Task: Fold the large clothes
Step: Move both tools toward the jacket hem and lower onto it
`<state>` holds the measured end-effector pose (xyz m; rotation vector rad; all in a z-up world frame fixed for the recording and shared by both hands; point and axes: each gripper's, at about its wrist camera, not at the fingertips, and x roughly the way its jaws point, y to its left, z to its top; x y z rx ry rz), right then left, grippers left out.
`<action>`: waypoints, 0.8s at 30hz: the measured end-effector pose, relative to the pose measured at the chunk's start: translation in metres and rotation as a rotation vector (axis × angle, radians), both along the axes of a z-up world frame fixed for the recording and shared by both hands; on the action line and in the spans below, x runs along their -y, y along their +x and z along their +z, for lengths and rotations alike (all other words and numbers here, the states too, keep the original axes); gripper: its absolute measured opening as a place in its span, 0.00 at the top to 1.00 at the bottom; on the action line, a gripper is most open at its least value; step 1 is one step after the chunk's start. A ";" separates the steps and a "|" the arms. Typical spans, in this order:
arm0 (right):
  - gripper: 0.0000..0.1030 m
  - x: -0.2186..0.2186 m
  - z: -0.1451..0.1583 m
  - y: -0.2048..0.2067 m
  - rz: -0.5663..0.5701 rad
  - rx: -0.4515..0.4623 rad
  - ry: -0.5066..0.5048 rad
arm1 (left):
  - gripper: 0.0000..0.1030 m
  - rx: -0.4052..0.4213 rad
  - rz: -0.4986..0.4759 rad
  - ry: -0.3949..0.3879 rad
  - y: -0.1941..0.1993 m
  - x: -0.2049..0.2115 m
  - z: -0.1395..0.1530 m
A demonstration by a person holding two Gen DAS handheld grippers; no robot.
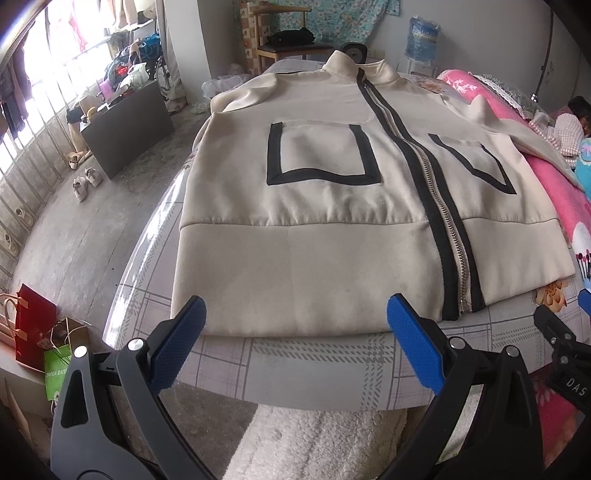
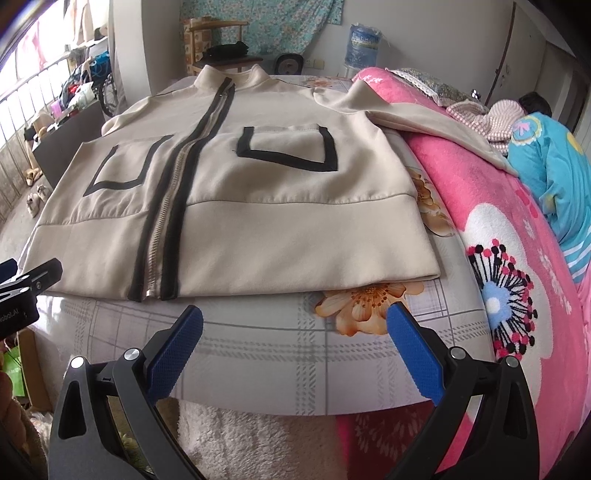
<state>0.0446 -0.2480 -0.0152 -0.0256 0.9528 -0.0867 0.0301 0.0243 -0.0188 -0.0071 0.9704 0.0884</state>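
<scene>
The cream jacket (image 1: 332,206) lies face up and zipped on the table (image 1: 295,373), its hem at the near edge and its collar at the far end. Spread flat like this, with the black-trimmed zip (image 1: 436,206) running straight from hem to collar, it gives a clear centre line to fold about. The two black-edged pockets sit smooth on either side of the zip, so the body looks ready for folding. The right sleeve (image 2: 424,110) trails off the table onto the pink blanket (image 2: 480,192) on the right; it probably needs to come in across the chest first. The left sleeve appears tucked by the far left shoulder, though how it lies is hard to tell.

The left hand-held gripper (image 1: 295,321) hangs just short of the hem on the left half, its blue pads wide apart and holding nothing, likely lined up to take that edge. The right hand-held gripper (image 2: 295,332) is also spread and empty, over the bare checked cloth near the right hem corner, beside an orange printed flower (image 2: 364,302). Both sit at the near end, which suits a lift of the hem toward the collar.

Beyond the table stand a wooden chair (image 1: 291,40) and a water bottle (image 1: 421,35).
</scene>
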 end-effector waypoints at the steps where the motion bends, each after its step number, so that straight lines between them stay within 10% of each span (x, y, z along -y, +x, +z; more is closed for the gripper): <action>1: 0.06 0.007 -0.001 0.002 -0.011 0.003 0.006 | 0.08 0.009 0.004 0.011 0.003 -0.001 -0.001; 24: 0.06 0.086 -0.024 0.070 -0.097 -0.001 0.026 | 0.08 -0.054 0.053 0.056 0.047 -0.020 -0.030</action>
